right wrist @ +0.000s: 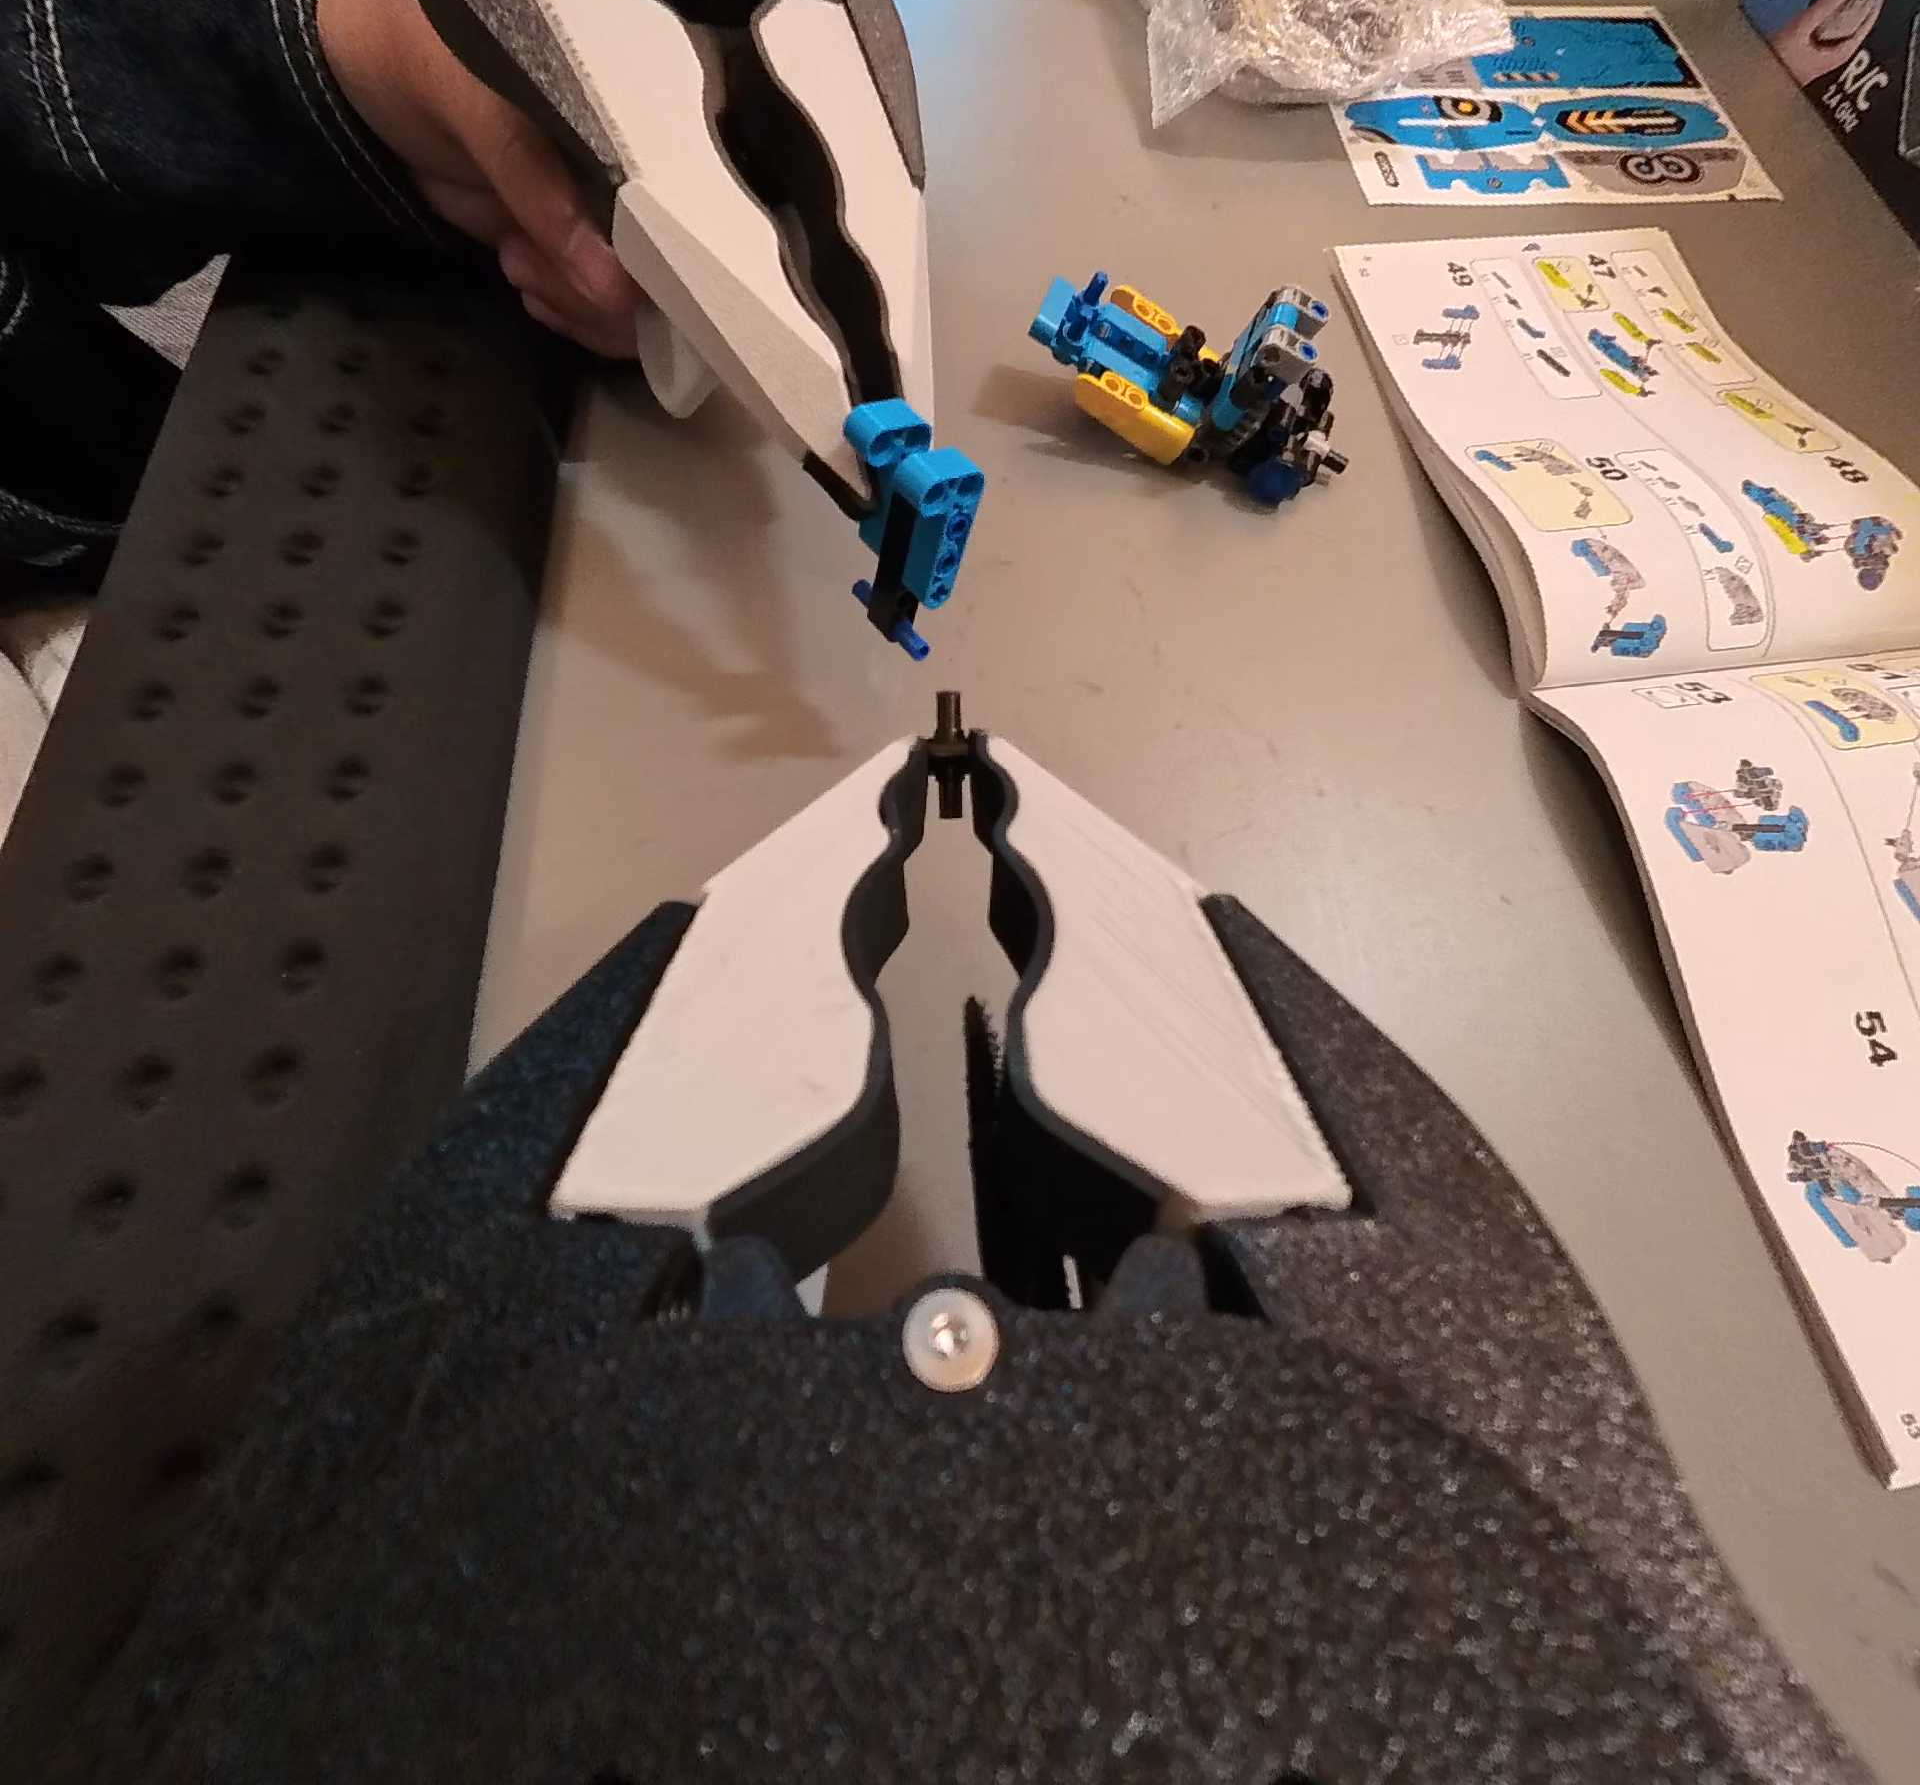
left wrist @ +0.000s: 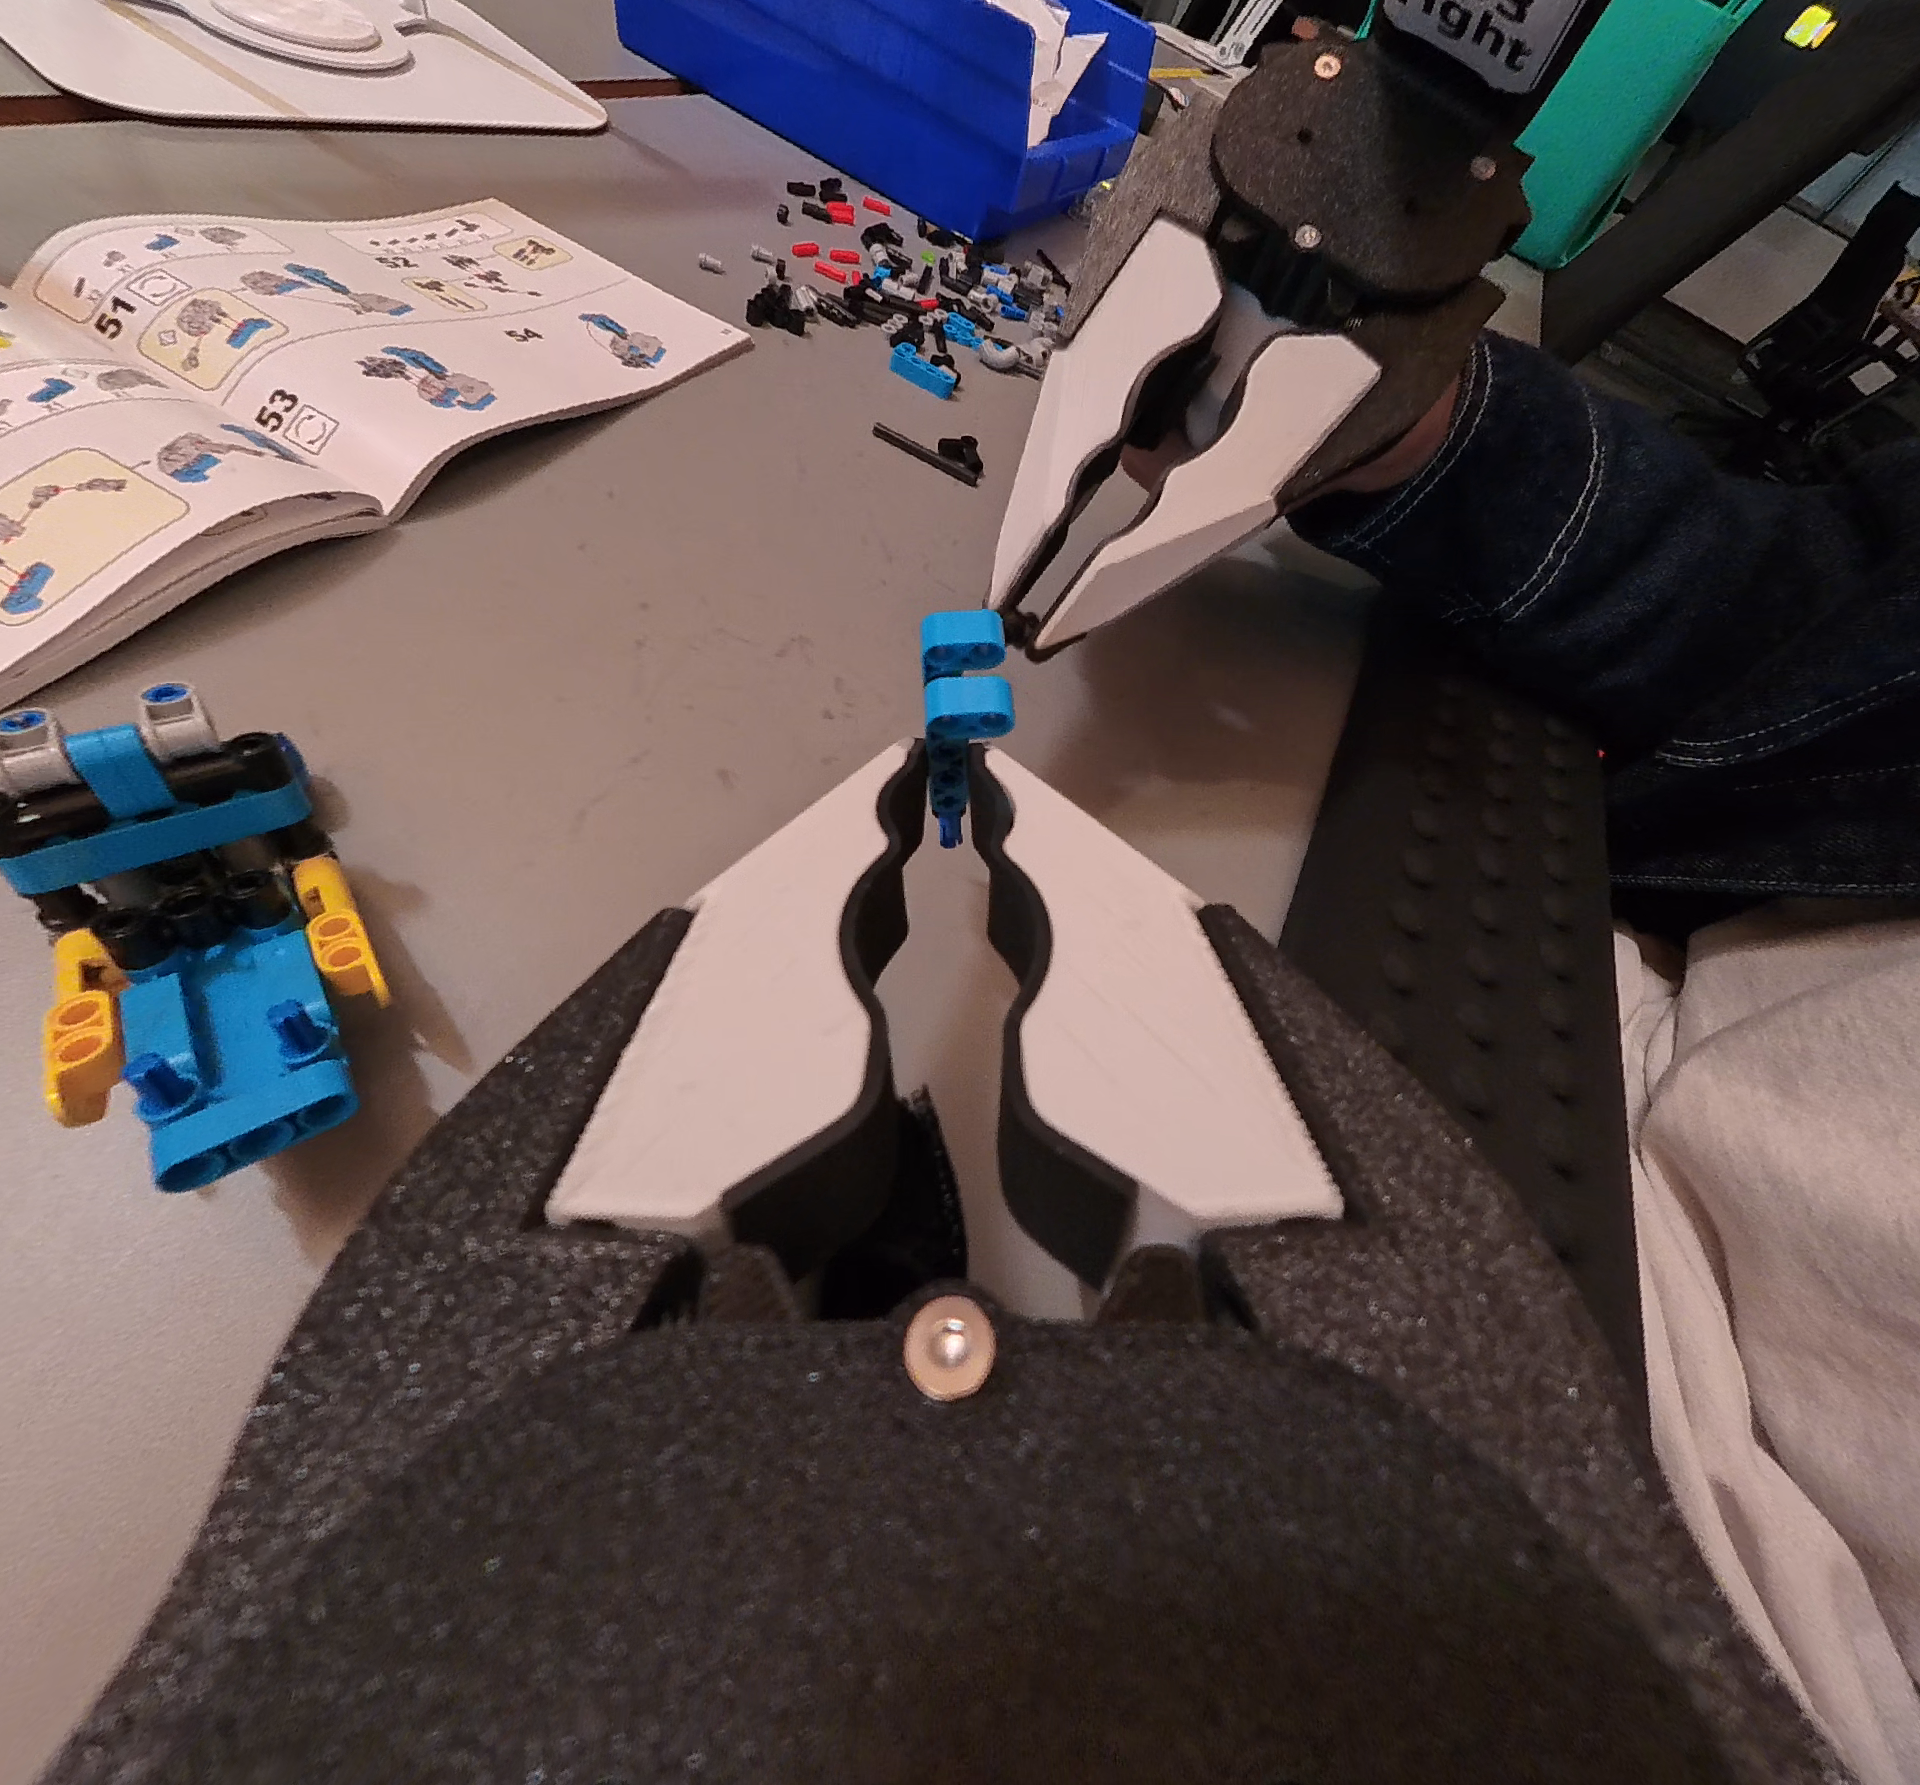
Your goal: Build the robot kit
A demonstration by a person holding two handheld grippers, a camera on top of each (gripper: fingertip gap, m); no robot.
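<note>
The jaws of both grippers are closed on small parts. The left gripper [left wrist: 951, 759] clamps a light blue brick assembly [left wrist: 964, 686] at its fingertips, above the grey table [left wrist: 623, 655]; the assembly has 2 short blue beams on top and a dark blue pin below. The right gripper [right wrist: 948, 748] pinches a small black pin [right wrist: 948, 743], whose end points toward the assembly and stands just beside it.

At the far left of the left wrist view lies an open instruction booklet [left wrist: 343, 353], and near it a partly built blue and yellow model [left wrist: 187, 946]. Farther right is a pile of loose small parts [left wrist: 914, 291], next to a blue bin [left wrist: 883, 42].
</note>
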